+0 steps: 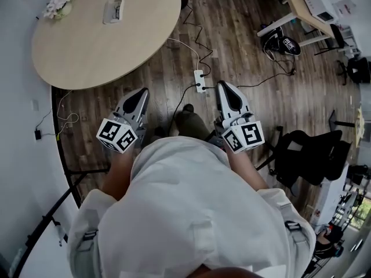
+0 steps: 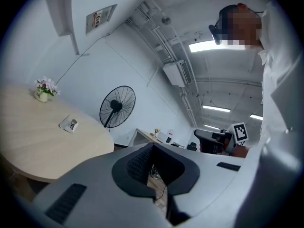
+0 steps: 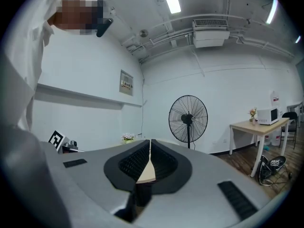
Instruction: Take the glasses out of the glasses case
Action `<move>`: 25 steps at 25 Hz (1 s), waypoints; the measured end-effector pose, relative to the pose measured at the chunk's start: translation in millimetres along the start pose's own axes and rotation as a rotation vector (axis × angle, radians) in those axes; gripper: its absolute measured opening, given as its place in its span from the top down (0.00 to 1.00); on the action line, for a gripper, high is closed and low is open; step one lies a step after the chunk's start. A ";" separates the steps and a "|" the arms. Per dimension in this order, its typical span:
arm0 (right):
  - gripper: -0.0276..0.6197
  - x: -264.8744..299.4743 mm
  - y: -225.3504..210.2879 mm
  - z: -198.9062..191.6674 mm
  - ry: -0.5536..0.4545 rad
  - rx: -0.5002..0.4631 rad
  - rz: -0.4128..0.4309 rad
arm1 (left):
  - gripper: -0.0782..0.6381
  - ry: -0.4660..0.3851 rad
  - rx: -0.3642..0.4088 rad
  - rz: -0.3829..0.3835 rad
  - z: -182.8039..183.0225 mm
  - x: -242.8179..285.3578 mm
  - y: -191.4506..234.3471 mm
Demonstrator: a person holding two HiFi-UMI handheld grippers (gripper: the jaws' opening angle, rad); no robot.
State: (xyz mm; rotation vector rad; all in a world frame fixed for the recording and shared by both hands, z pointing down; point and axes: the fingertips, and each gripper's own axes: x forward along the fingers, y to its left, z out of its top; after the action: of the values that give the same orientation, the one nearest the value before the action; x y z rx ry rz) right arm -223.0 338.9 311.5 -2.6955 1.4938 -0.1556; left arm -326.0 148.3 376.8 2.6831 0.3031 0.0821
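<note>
A small white case-like object [image 1: 113,10] lies on the round wooden table [image 1: 87,45], far ahead of both grippers; it also shows in the left gripper view as a small white case-like object [image 2: 70,124]. I cannot tell whether glasses are in it. My left gripper [image 1: 139,95] is held close to the person's body over the floor, its jaws shut with nothing in them. My right gripper [image 1: 225,88] is held level with it on the right, also shut and empty. In their own views, the left gripper [image 2: 153,147] and right gripper [image 3: 150,142] point up at the room.
A small pot of flowers [image 1: 59,3] stands at the table's far left. A power strip [image 1: 199,80] with trailing cables lies on the wood floor between the grippers. A black office chair [image 1: 304,155] is at the right, and a standing fan [image 3: 188,117] is by the wall.
</note>
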 end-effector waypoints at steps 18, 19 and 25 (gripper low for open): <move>0.92 197.8 -193.2 18.5 0.028 0.110 0.248 | 0.88 0.007 0.061 0.291 73.9 203.4 82.5; 0.92 208.1 -203.7 17.7 0.031 0.116 0.264 | 0.88 0.006 0.064 0.314 77.1 211.5 87.4; 0.92 264.0 -243.9 16.5 0.042 0.134 0.358 | 0.88 -0.004 0.083 0.440 95.7 246.3 117.3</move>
State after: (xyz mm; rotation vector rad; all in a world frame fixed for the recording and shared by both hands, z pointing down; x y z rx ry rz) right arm 123.3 244.3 335.0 -2.2915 1.8723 -0.2831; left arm -52.6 60.5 343.2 2.7835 -0.2964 0.1997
